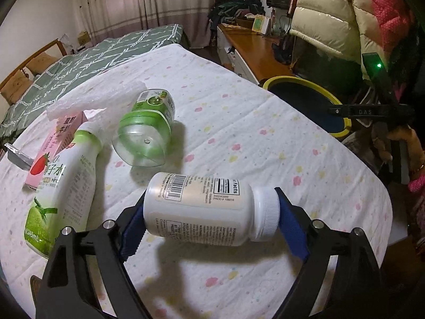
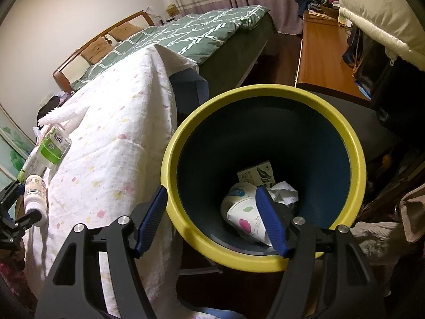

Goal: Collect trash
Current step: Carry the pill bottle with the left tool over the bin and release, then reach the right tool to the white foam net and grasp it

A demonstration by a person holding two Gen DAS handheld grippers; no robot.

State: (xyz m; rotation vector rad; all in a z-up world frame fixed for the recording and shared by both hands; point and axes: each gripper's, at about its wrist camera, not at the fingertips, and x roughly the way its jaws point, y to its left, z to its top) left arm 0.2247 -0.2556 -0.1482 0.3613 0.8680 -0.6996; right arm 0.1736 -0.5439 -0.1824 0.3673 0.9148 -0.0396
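— Bedroom clutter is seen all round, and a table under a white cloth [image 1: 239, 133] dotted with pastel flowers carries the trash. What is held at the fingers?

— Between the blue ribbed pads [image 1: 290, 228] of the left gripper [image 1: 212, 218] a white pill bottle [image 1: 202, 207] is clamped end to end, one pad against its base, the other against the ridged cap. It is lying sideways, at or just above the cloth. The right gripper [image 2: 212, 220] is held open and empty over the bin [image 2: 265, 259].

— So which step is judged to be in hand?

— The pick-up of the bottle, it seems; the grip is made, the carry is not. A lift clear of the cloth and a swing across to the bin beside the table is called for next, with the hold kept firm, since smooth hard plastic gripped by its ends may slip or pivot.

— And farther out?

— A tall white and green drink bottle [image 1: 63, 186] and a clear green-banded bottle [image 1: 146, 130] are left lying on the cloth, with a pink carton [image 1: 50, 154] and a strip of white foam [image 1: 101, 98] behind. The bin is round, yellow-rimmed, dark inside; a paper cup [image 2: 244, 218], crumpled tissue [image 2: 283, 192] and a small card box [image 2: 256, 174] are already in it.
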